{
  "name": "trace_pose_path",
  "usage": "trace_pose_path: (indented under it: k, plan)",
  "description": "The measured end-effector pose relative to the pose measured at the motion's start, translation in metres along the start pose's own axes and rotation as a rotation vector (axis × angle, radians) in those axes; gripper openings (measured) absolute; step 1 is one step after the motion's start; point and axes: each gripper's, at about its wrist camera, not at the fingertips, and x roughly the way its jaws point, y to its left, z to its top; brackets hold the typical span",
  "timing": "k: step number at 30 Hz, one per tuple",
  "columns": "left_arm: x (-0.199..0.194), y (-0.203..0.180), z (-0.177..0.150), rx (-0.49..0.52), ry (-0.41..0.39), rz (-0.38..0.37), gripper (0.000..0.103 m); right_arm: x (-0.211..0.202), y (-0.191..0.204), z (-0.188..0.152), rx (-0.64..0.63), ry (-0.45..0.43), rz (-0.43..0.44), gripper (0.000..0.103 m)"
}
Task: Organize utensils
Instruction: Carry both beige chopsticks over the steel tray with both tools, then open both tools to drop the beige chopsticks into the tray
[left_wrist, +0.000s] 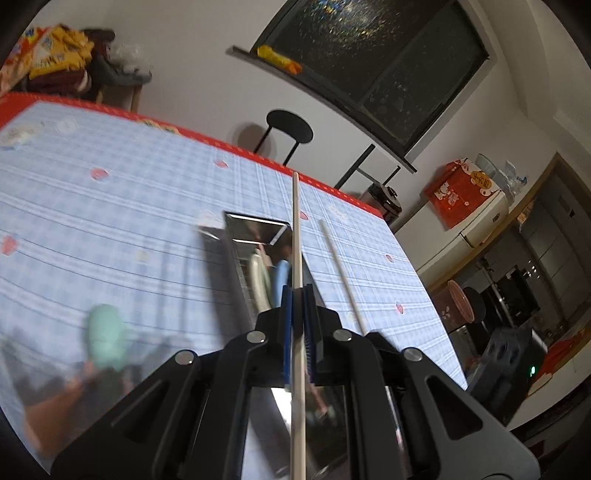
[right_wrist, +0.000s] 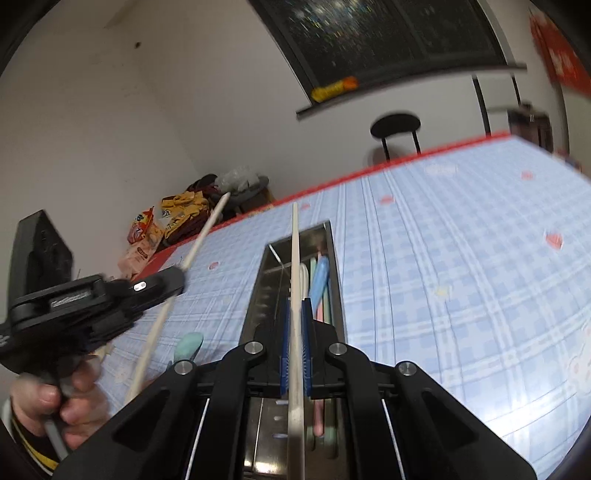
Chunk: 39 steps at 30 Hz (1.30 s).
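A pale chopstick (left_wrist: 297, 236) is pinched between the blue pads of the left tool (left_wrist: 297, 325), its tip reaching forward over the far bench edge; a second pale chopstick (right_wrist: 295, 266) is clamped the same way in the right tool (right_wrist: 295, 347), running straight out above the tray. The left tool also shows in the right wrist view (right_wrist: 92, 295), held by a hand (right_wrist: 55, 402) at the lower left, its chopstick slanting up towards the wall. Below both tools lies a long metal tray (right_wrist: 334, 258) on the bench (right_wrist: 461, 277); inside it rest a blue handle (right_wrist: 319, 284), a white utensil (right_wrist: 303, 275) and a pink handle (right_wrist: 317, 410), side by side. A mint-green utensil (right_wrist: 189, 345) lies on the cloth just left of the tray, outside it. The bench carries a blue checked cloth with a red border; beyond it stand a black stool (right_wrist: 396, 125) and a dark window (left_wrist: 388, 59); snack bags (right_wrist: 177, 218) are heaped in the corner by the wall.
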Motion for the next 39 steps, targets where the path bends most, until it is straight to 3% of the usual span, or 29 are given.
trace_pose_path:
  k: [5,11,39]
  plan:
    - [0.039,0.002,-0.003,-0.084,0.042,0.007,0.01,0.011,0.0,-0.004,0.017,0.034,-0.005,0.006]
    - [0.058,0.009,-0.01,-0.127,0.063,0.027,0.01,0.017,-0.004,-0.005,0.027,0.05,-0.034,0.006]
    - [0.084,0.013,-0.014,-0.116,0.093,0.09,0.01,0.026,-0.007,-0.011,0.039,0.083,-0.067,0.007]
